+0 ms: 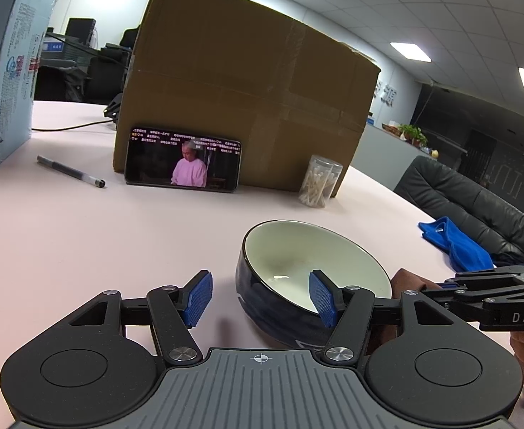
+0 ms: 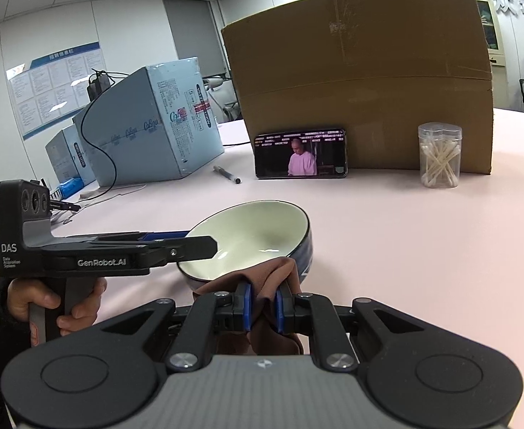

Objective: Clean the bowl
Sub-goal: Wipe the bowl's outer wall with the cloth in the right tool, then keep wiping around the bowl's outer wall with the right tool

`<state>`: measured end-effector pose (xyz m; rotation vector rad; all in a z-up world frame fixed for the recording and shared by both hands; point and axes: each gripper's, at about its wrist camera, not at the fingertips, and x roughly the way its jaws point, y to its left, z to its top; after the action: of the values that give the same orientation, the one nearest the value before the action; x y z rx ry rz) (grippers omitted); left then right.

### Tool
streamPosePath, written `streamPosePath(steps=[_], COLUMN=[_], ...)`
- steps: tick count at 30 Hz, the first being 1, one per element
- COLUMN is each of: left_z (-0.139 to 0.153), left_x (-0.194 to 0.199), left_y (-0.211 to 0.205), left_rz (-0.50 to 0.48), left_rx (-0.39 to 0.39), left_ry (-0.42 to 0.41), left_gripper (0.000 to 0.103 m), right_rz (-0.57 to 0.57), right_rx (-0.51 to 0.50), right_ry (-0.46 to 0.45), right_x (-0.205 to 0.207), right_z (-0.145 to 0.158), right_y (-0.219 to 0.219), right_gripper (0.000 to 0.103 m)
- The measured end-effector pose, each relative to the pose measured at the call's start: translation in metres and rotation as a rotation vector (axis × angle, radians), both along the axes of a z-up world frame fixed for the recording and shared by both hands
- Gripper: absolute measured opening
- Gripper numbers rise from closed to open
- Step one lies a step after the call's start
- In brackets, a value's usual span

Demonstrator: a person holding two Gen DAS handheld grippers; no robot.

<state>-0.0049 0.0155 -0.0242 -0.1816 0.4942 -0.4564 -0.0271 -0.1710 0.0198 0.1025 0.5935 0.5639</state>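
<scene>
A bowl (image 1: 297, 261), dark blue outside and white inside, sits tilted on the pink table; it also shows in the right wrist view (image 2: 254, 232). My left gripper (image 1: 260, 298) is open, its jaws straddling the bowl's near rim, one finger inside the bowl. In the right wrist view the left gripper (image 2: 197, 241) reaches in from the left over the rim. My right gripper (image 2: 263, 307) is shut on a brown cloth (image 2: 265, 279), held at the bowl's near right rim. The brown cloth shows partly in the left wrist view (image 1: 405, 279).
A large cardboard box (image 1: 244, 82) stands behind with a phone (image 1: 183, 164) leaning on it. A jar of cotton swabs (image 1: 319, 182), a pen (image 1: 70, 171), a blue-white carton (image 1: 4, 71) and a blue cloth (image 1: 455, 243) at the table's right edge. A black chair (image 1: 476, 200) beyond.
</scene>
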Motion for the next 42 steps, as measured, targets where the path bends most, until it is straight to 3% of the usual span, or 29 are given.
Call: streamPosePath(steps=[17,26,32,36,42], left_z=[0.0,-0.001,0.002,0.006,0.005], left_x=[-0.003,0.005,0.022,0.037,0.056], left_y=[-0.001,0.003,0.0,-0.01,-0.025], left_rz=[-0.026,-0.027,-0.019,-0.028,-0.069], left_rx=[-0.008,-0.042,-0.03,0.025,0.064], left_ry=[-0.004,0.036,0.041,0.048,0.1], left_gripper=[0.058,0.059,0.059,0.059,0.051], right_rz=[-0.032,-0.022,0.011,0.047,0.194], right_rx=[0.053,0.084,0.099,0.095,0.152], right_ry=[0.024,0.033,0.05,0.041,0.091], right_x=[0.031,0.037,0.031,0.022,0.011], right_z=[-0.002,-0.009,-0.02,-0.021,-0.025], right_y=[-0.02,-0.025,-0.026,-0.021,-0.009], right_gripper=[0.015,0.016,0.016,0.016,0.016])
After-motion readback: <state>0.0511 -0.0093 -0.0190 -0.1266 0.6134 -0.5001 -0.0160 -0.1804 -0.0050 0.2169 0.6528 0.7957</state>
